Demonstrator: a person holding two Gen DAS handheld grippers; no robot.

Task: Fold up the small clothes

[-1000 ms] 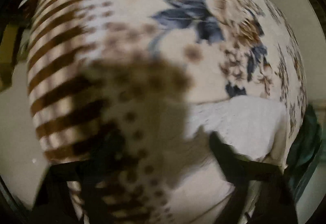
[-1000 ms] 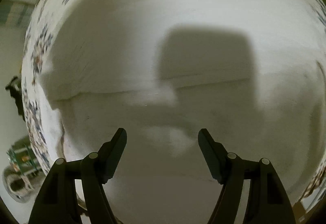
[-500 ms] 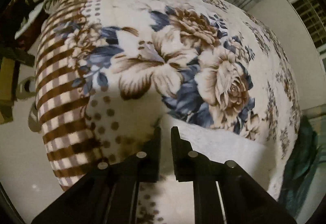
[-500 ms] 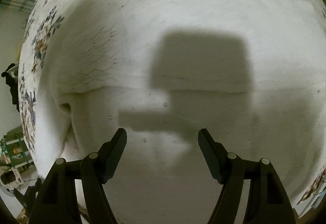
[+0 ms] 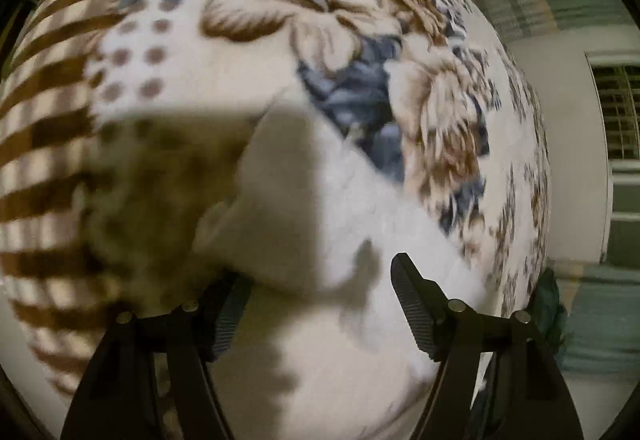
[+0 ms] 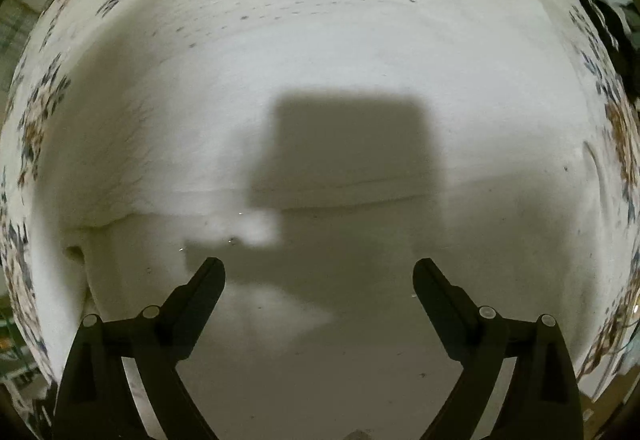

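Cloth this soft and light will sag and crease freely, so the white garment (image 5: 328, 224) lying on the floral blanket (image 5: 360, 20) is probably best taken at a corner or hem. The left gripper (image 5: 320, 276) has its fingers spread, a raised corner draping over the left one; half a second ago they were nearly pressed together. Over the garment's middle, the right gripper (image 6: 318, 276) stays spread, holding nothing.

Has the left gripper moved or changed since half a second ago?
Yes. The left gripper has opened and now sits nearer the white garment, judged against the floral blanket.
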